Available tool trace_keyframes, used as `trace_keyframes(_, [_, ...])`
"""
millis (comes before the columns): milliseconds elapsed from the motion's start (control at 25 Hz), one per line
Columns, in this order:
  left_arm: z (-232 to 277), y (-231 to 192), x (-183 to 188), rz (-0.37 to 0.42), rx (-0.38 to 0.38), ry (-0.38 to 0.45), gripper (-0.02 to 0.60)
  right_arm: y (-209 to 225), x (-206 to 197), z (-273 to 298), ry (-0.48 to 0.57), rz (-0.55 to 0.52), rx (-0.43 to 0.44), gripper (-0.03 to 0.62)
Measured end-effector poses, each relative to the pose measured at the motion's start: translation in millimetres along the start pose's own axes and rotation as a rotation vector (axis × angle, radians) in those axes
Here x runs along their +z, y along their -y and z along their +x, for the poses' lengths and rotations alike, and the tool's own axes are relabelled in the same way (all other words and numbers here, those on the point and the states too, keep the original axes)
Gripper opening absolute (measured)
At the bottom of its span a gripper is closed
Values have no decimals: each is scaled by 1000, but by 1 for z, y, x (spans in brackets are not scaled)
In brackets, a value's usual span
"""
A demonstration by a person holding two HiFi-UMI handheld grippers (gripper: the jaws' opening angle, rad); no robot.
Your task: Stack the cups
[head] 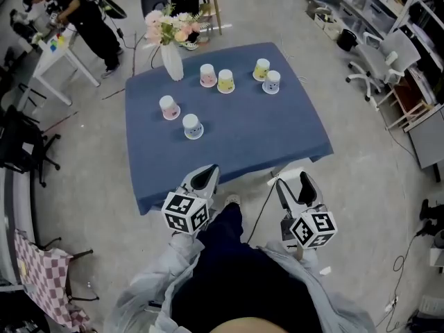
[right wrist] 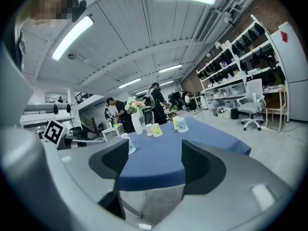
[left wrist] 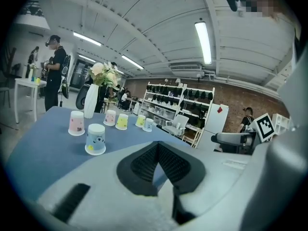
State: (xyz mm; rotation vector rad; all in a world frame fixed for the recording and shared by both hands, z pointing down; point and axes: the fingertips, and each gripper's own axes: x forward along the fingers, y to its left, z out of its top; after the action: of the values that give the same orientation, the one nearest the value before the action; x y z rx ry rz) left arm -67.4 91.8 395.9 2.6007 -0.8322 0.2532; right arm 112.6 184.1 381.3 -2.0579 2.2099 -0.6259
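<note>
Both empty: left gripper (head: pixel 205 177) pressed together, right gripper (head: pixel 292 183) spread. Open left first, then pinch nearest cup (head: pixel 192 125) squarely, mid-wall.

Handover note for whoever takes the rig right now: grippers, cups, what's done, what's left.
Left gripper: jaws together, empty, held over the near edge of the table.
Right gripper: jaws apart, empty, just off the near edge.
Cups: six, all upside down and standing apart on the blue cloth. Near left: near pink cup and near blue cup. Far middle: far pink cup beside middle yellow cup. Far right: far yellow cup beside far blue cup.
Vase with flowers stands at the far left.
Done: nothing stacked.
Left: all the stacking.
</note>
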Motion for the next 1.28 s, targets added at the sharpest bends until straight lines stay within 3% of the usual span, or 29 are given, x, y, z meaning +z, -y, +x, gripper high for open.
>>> trace_keyframes(440, [92,-90,70,-3,34,44,-2,26,51,150,-15,-35,51,339])
trace_keyframes(880, [85,-157,105,-18,174,122,-3,5,90,265,-50,-176,182,339])
trace_keyframes(1040, [79,-175,101,-41,245,151,-2,-8,85,324,-76,-233,227,339])
trace_keyframes(1280, [72,-203,93,-80,359,157,-2,-16,47,414,-169,-283,258,339])
